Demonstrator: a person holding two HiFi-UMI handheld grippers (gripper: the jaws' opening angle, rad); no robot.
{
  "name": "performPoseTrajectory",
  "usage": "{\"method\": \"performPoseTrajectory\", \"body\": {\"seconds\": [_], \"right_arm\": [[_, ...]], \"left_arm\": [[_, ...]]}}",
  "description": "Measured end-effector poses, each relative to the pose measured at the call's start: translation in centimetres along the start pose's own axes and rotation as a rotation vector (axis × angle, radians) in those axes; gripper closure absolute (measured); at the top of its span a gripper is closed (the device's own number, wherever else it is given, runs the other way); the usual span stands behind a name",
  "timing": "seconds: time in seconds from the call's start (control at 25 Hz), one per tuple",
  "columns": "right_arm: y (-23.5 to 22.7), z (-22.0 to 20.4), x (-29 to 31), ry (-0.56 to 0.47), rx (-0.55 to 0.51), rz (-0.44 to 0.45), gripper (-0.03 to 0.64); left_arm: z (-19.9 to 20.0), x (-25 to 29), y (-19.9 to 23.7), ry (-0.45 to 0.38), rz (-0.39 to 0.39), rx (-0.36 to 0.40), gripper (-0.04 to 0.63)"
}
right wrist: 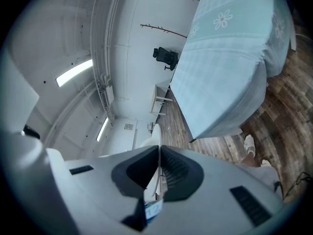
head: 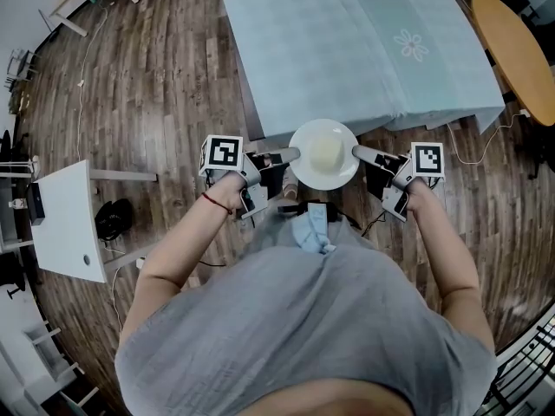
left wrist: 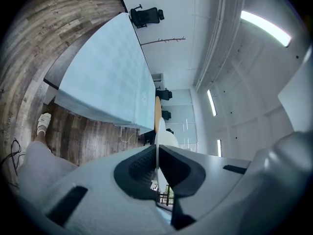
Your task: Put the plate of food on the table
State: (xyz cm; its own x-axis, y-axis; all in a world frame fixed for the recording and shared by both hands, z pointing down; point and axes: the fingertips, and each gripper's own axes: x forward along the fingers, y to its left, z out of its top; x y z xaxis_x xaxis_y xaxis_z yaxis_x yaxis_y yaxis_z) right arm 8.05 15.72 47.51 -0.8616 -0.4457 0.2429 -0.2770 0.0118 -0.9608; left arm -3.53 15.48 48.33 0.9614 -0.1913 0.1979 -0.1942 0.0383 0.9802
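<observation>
A white plate (head: 323, 154) with a pale yellow mound of food (head: 325, 152) hangs in the air just short of the near edge of the table (head: 364, 42), which wears a light blue cloth. My left gripper (head: 293, 154) is shut on the plate's left rim and my right gripper (head: 355, 152) is shut on its right rim. In the left gripper view the plate (left wrist: 158, 133) shows edge-on between the dark pads. The right gripper view has the same thin rim of the plate (right wrist: 156, 146) pinched between its jaws, with the table (right wrist: 225, 58) ahead.
A round wooden table (head: 520, 50) stands at the right beside the blue one. A small white table (head: 74, 219) is at the left, with cables across the wooden floor (head: 156, 85). A dark office chair (left wrist: 146, 16) stands beyond the table's far end.
</observation>
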Motion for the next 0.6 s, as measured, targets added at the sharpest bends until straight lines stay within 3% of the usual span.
{"method": "performPoseTrajectory", "body": {"seconds": [0.6], "right_arm": [[0.5,8.7,7.6,0.002,0.031,-0.031,0.581]], "left_arm": [[11.6,-0.6,0.5,-0.003,0.012,-0.030,0.566]]}}
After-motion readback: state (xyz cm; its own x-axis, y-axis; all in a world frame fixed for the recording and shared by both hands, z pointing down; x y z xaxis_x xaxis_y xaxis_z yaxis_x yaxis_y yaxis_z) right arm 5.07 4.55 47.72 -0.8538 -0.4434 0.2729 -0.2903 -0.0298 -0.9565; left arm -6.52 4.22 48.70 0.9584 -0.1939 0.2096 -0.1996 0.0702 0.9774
